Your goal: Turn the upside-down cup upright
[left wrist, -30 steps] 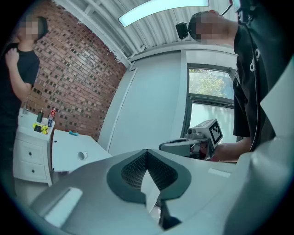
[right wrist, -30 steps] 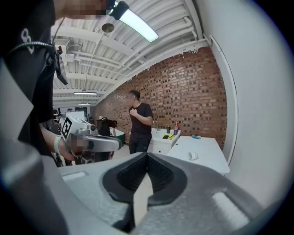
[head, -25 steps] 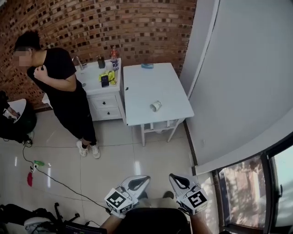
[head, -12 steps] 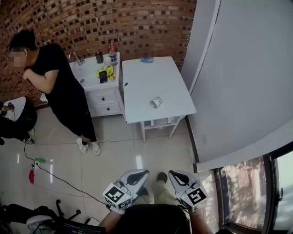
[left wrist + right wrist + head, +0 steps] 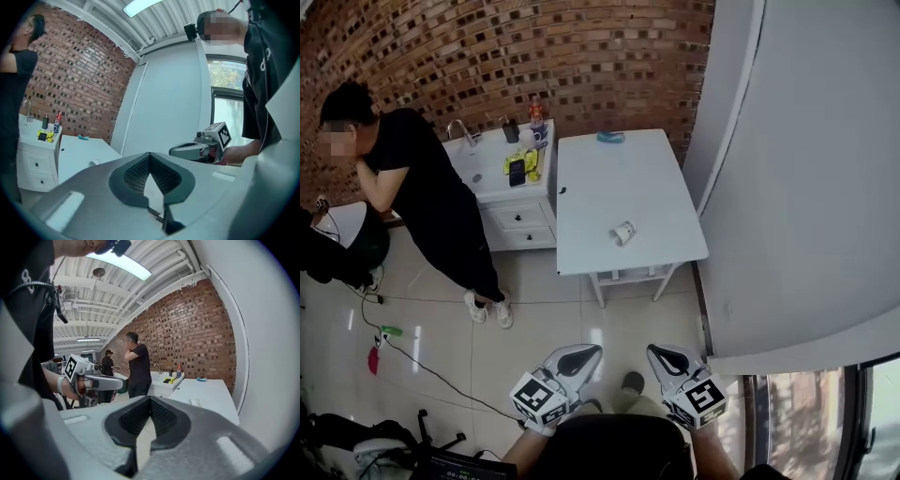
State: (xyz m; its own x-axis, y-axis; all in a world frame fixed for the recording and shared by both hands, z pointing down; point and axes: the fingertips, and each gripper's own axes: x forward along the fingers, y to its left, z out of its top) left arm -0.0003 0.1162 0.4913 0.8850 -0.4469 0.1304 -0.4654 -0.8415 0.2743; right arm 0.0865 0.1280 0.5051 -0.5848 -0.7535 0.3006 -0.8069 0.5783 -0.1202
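A small white cup (image 5: 622, 232) rests tilted on the near right part of the white table (image 5: 600, 187), far ahead of both grippers. It shows as a small speck in the left gripper view (image 5: 95, 162) and in the right gripper view (image 5: 194, 402). My left gripper (image 5: 589, 352) and right gripper (image 5: 659, 352) are side by side at the bottom of the head view, over the tiled floor and well short of the table. Both are shut with nothing between the pads. Each gripper view shows the other gripper, the right gripper (image 5: 206, 144) and the left gripper (image 5: 96, 381).
A person in black (image 5: 422, 202) leans on a white sink cabinet (image 5: 511, 192) left of the table. A blue object (image 5: 611, 137) lies at the table's far end. A white wall (image 5: 806, 187) runs along the right. Cables and bags (image 5: 384, 337) lie on the floor at left.
The table and cup have slid lower in the head view, so I have come nearer to them. Both grippers stay shut, side by side. The bystander shifted slightly.
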